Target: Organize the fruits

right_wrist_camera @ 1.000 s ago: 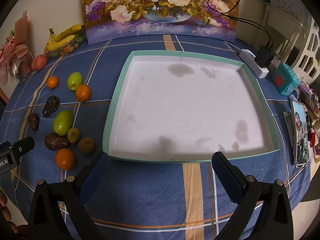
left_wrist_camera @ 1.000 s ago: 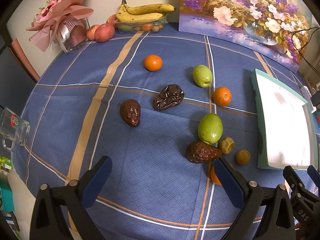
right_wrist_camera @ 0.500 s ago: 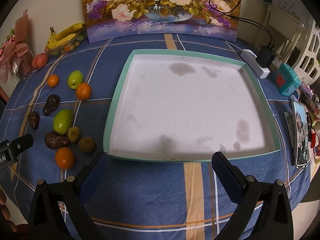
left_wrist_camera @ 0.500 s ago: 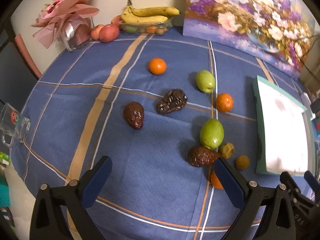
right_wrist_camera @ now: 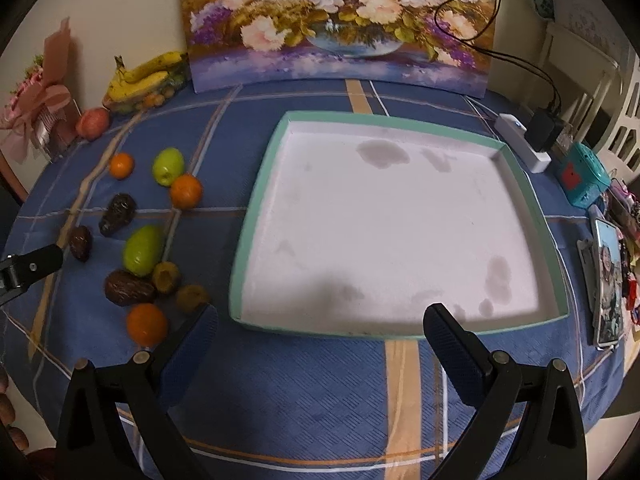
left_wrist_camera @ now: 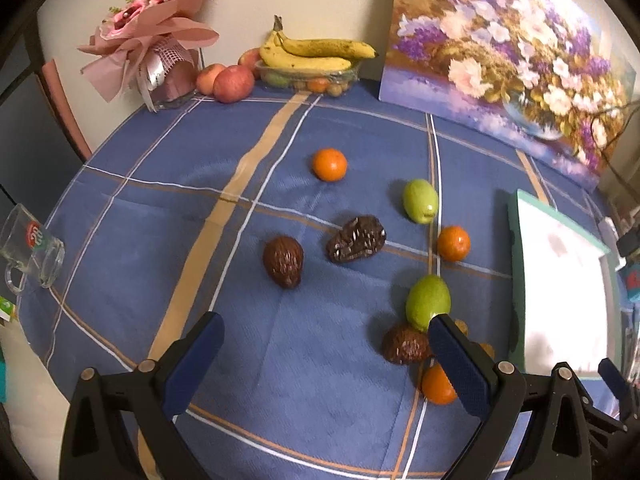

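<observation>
Loose fruit lies on a blue woven tablecloth (left_wrist_camera: 120, 208) crossed by tan and white stripes: smooth round oranges (left_wrist_camera: 329, 164), glossy green fruits (left_wrist_camera: 420, 201) shaped like eggs, and dark brown wrinkled ones (left_wrist_camera: 356, 239) – all at centre and lower right of the left view, left of the tray in the right view. The shallow square tray (right_wrist_camera: 256, 216), mint rim and stained white floor, fills the centre of the right view. At the wall stand a flower painting (right_wrist_camera: 340, 20), bananas (left_wrist_camera: 316, 52), apples (left_wrist_camera: 233, 83) and a pink bouquet (left_wrist_camera: 152, 40). The left gripper (left_wrist_camera: 326, 332) gapes wide, holding nothing; the right gripper (right_wrist_camera: 320, 322) too – wide, above the cloth at the tray's near edge
</observation>
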Available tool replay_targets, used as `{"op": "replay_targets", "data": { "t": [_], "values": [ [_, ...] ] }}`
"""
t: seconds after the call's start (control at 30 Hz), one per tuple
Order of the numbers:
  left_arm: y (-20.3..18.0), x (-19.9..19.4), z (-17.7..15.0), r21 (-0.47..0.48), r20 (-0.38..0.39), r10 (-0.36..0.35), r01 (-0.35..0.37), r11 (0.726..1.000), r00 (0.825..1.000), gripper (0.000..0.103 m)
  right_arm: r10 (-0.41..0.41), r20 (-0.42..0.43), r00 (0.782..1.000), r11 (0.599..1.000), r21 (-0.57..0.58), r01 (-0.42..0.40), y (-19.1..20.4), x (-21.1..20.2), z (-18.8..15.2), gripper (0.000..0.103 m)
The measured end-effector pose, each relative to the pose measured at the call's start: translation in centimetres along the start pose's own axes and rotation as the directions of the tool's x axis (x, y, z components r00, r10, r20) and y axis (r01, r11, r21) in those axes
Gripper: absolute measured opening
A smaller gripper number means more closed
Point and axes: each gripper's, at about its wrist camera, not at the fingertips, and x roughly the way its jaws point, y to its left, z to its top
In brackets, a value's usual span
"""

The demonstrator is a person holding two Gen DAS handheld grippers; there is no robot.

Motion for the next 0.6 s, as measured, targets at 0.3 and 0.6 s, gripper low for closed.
{"op": "replay_targets", "data": {
  "t": [0.3, 0.6],
  "values": [
    [3.1, 0.4, 2.5, -0.11, 0.015, -0.067, 0.068, 0.992, 0.998, 0.101, 0.14, 0.105, 0.985, 0.99, 0.014, -0.142, 1.8, -1.8, 2.9, 0.096],
    [4.2, 3.1, 4.6, -0.187, -0.071, -0.067, 0.053, 0.981, 0.995, 0.096, 0.278, 0.088, 0.957, 0.96, -0.009, -0.278, 5.1, -1.8, 6.1, 0.068]
  ]
}}
